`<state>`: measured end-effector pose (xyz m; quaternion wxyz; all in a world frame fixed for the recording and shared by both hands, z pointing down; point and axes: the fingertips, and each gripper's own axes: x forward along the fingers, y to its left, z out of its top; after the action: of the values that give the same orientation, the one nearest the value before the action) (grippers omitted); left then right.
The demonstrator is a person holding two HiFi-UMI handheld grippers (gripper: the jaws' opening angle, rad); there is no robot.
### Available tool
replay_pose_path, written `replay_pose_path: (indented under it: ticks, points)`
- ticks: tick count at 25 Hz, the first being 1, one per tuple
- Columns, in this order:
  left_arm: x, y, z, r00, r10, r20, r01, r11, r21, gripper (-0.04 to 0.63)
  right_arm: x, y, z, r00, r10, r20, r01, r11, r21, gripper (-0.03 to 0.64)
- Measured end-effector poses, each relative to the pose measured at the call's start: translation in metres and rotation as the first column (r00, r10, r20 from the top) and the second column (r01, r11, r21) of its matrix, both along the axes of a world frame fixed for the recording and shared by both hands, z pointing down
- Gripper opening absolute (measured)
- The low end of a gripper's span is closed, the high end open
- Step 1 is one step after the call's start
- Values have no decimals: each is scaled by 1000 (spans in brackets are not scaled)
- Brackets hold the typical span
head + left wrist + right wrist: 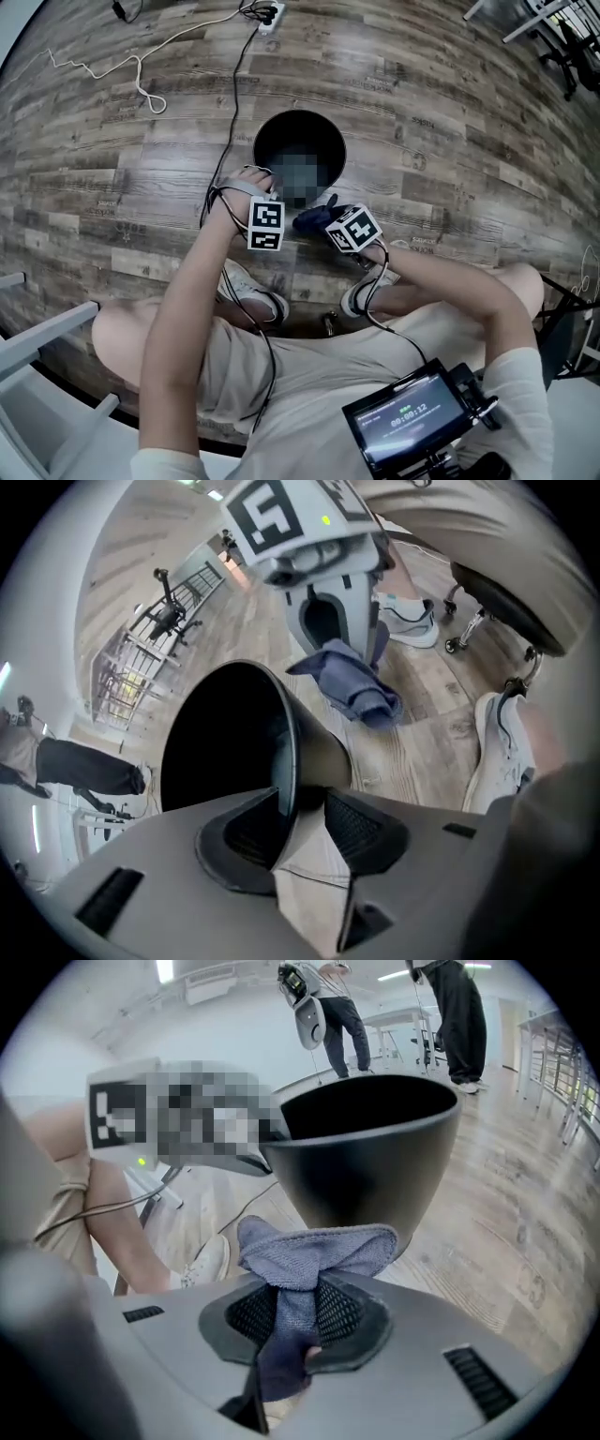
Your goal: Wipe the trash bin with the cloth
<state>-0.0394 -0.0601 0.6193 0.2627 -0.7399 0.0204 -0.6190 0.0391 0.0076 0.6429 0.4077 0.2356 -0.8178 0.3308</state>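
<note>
The black trash bin (pixel 262 141) stands upright on the wood floor in front of my feet. In the left gripper view its rim (pixel 281 726) runs between the jaws of my left gripper (pixel 300 825), which stand apart on either side of the thin wall; the right pad (pixel 361 829) is clear of it. My right gripper (pixel 298 1314) is shut on a bunched blue cloth (pixel 311 1252), held in the air just beside the bin's outer wall (pixel 375 1171). The head view shows both grippers at the bin's near side, the left gripper (pixel 269 190) at the rim and the right gripper (pixel 323 216) with the cloth (pixel 311 218).
Cables and a power strip (pixel 269 16) lie on the floor beyond the bin. My white shoes (pixel 255 291) sit close behind the grippers. A screen device (pixel 411 424) hangs at my chest. Chair legs (pixel 464 630) and standing people (pixel 337 1007) are farther off.
</note>
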Motion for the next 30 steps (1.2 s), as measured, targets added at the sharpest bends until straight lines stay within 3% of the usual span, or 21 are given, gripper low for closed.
replay_pose_path:
  ticks: [6, 13, 19, 30]
  points:
    - [2, -1, -1, 998, -57, 12, 57, 998, -31, 161, 10, -9, -53, 996, 65, 53, -66, 998, 17, 77]
    - [15, 6, -1, 994, -107, 19, 108, 992, -70, 140, -9, -14, -76, 998, 10, 67, -15, 998, 67, 77]
    - [39, 29, -13, 986, -129, -102, 102, 967, -234, 87, -16, -23, -67, 995, 52, 82, -56, 997, 44, 77]
    - [44, 32, -15, 989, -64, -134, 36, 979, -203, 72, -7, -29, -4, 995, 94, 18, -94, 996, 6, 77]
